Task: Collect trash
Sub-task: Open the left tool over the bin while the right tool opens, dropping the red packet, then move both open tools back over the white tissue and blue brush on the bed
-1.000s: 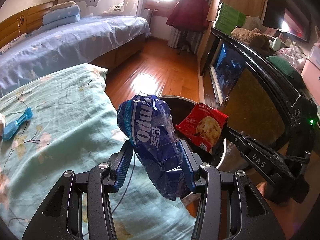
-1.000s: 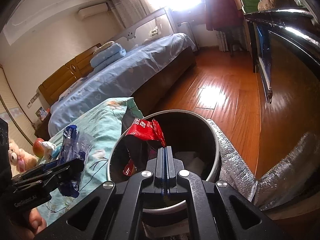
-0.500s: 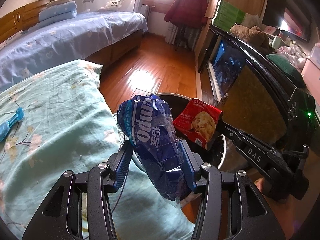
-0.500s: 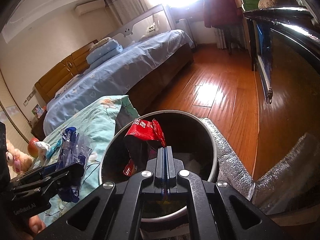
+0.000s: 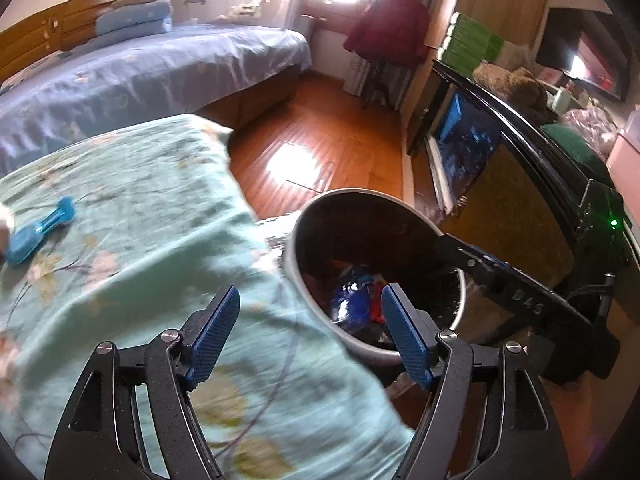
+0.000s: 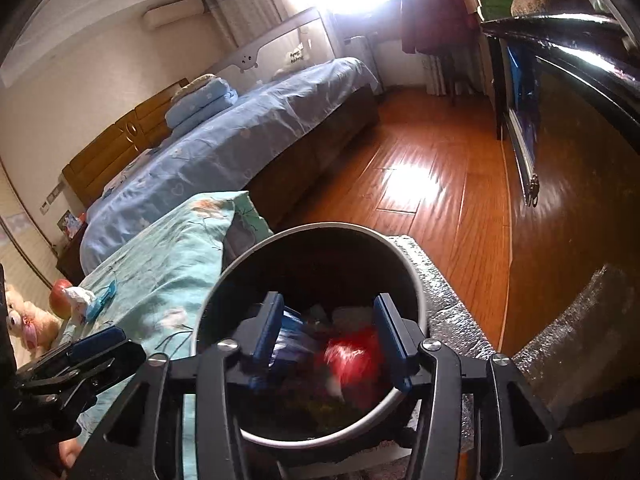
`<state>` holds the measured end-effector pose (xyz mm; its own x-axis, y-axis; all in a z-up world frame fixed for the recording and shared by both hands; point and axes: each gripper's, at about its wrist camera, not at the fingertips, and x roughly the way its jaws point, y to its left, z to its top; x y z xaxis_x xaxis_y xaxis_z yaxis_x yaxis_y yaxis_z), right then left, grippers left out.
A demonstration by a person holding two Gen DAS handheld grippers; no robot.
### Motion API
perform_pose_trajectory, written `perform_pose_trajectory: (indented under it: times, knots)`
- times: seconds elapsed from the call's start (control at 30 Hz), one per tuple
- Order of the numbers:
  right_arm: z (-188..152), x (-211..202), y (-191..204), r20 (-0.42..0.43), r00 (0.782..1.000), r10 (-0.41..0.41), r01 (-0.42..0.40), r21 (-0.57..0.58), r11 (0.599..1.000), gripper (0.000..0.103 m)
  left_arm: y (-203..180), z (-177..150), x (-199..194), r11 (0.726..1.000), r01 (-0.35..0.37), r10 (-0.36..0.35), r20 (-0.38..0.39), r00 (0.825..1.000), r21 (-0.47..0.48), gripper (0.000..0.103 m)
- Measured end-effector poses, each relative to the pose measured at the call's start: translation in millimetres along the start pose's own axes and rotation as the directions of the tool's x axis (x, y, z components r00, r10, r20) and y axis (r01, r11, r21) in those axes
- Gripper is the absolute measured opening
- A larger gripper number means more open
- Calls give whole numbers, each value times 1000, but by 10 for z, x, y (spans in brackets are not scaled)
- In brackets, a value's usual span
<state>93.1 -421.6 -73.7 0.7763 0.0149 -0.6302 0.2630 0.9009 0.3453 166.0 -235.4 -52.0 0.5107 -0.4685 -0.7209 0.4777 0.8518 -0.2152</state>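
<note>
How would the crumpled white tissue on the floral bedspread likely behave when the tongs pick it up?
The white tissue looks crumpled and thin, so it would probably squash flat and feel nearly weightless. It lies against a red apple and beside a blue clip; a wide pinch might nudge the apple into rolling.

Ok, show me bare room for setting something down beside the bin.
Free: the green floral cover between the blue clip and the bin; the wood floor beyond it. Crowded: inside the bin, blue wrapper and red wrapper; apple and tissue by the clip.
</note>
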Motion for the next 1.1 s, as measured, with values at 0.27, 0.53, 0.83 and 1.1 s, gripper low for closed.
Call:
perform_pose_trajectory:
  times: [0.27, 0.53, 0.83, 1.1]
  knots:
    - [-22, 19, 411, -9, 997, 74, -74, -50, 996, 79, 607, -145, -301, 990, -73, 78, 33, 996, -117, 75]
    - [-119, 82, 925, -46, 987, 151, -156, -120, 980, 84, 1088, -300, -591, 970, -128, 143, 59, 988, -206, 75]
    - [-225, 189, 1457, -105, 970, 217, -235, -213, 948, 84, 1627, -469, -845, 938, -193, 221, 66, 973, -287, 75]
    - [-302, 344, 1848, -166, 949, 267, -307, -301, 903, 84, 2015, -512, -974, 910, -245, 281, 63, 958, -334, 75]
